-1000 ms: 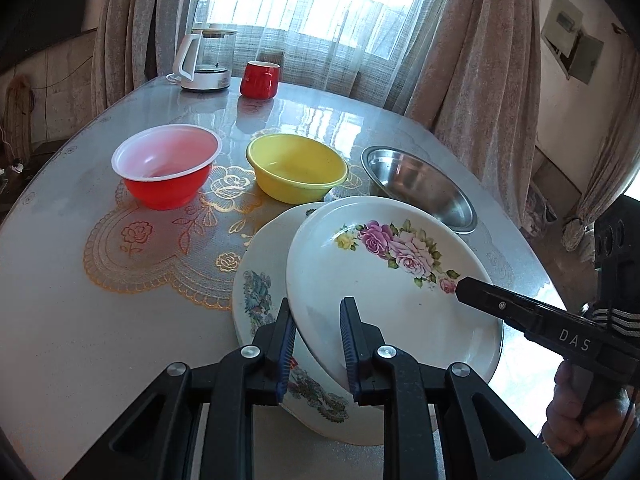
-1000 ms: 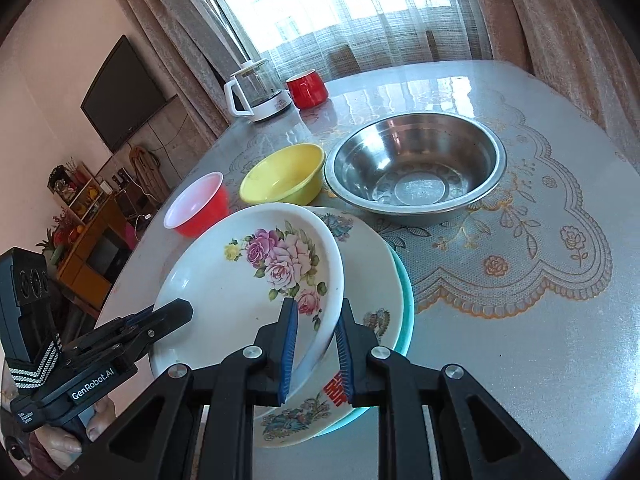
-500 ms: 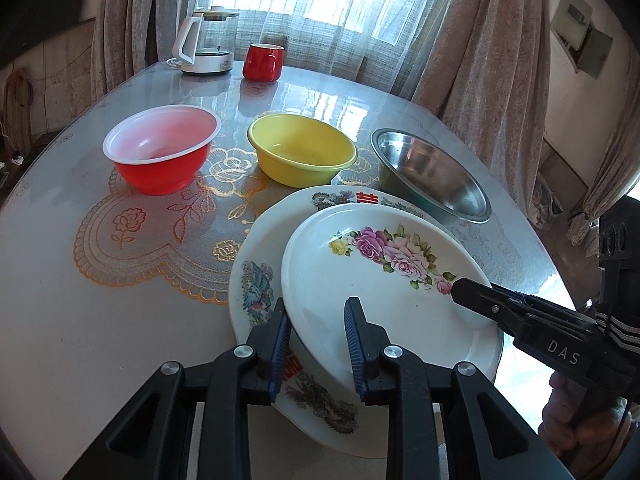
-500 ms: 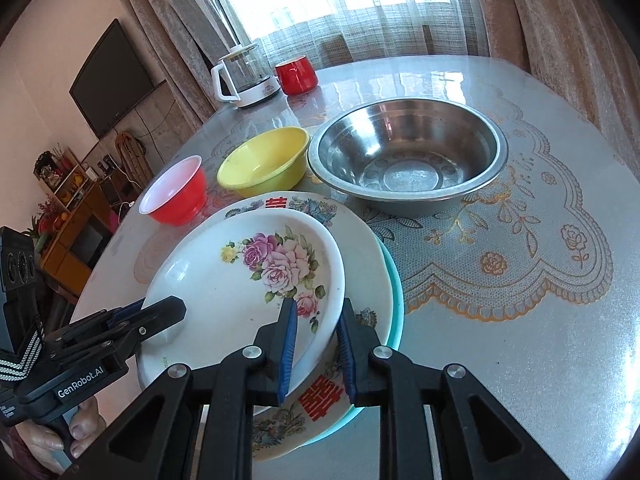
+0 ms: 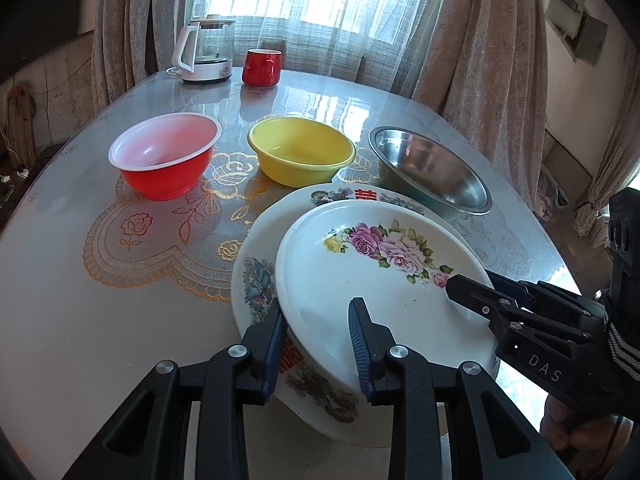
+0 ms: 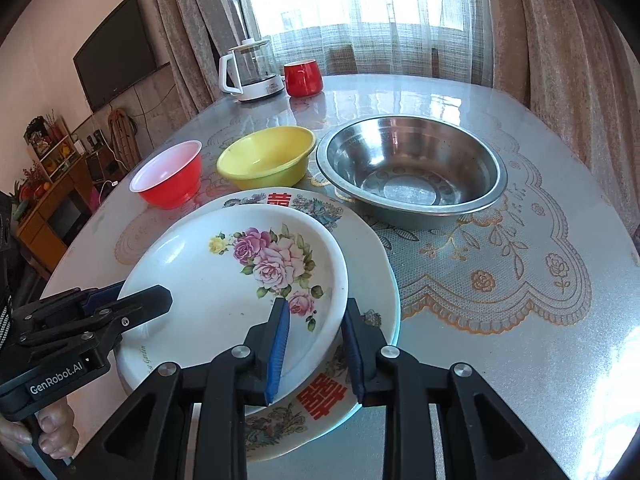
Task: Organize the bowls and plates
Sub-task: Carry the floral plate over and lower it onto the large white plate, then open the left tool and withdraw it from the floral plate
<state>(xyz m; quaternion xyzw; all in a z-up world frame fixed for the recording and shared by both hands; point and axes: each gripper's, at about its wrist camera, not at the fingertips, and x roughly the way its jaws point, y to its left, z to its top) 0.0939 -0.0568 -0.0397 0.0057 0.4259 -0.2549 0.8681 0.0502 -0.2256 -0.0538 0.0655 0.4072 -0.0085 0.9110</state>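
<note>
Lowered since the earlier frame, rose plate rests on stacked plates; both tools, jaws just opening, straddle its rim unpressed. Steel bowl crowds behind; bench open rightward.

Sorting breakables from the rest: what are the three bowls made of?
Red bowl: likely thin plastic, its white inside glows translucent. Yellow bowl: probably plastic, even satin colour. Steel bowl: metal, mirror-like reflections and stamped base rings.
</note>
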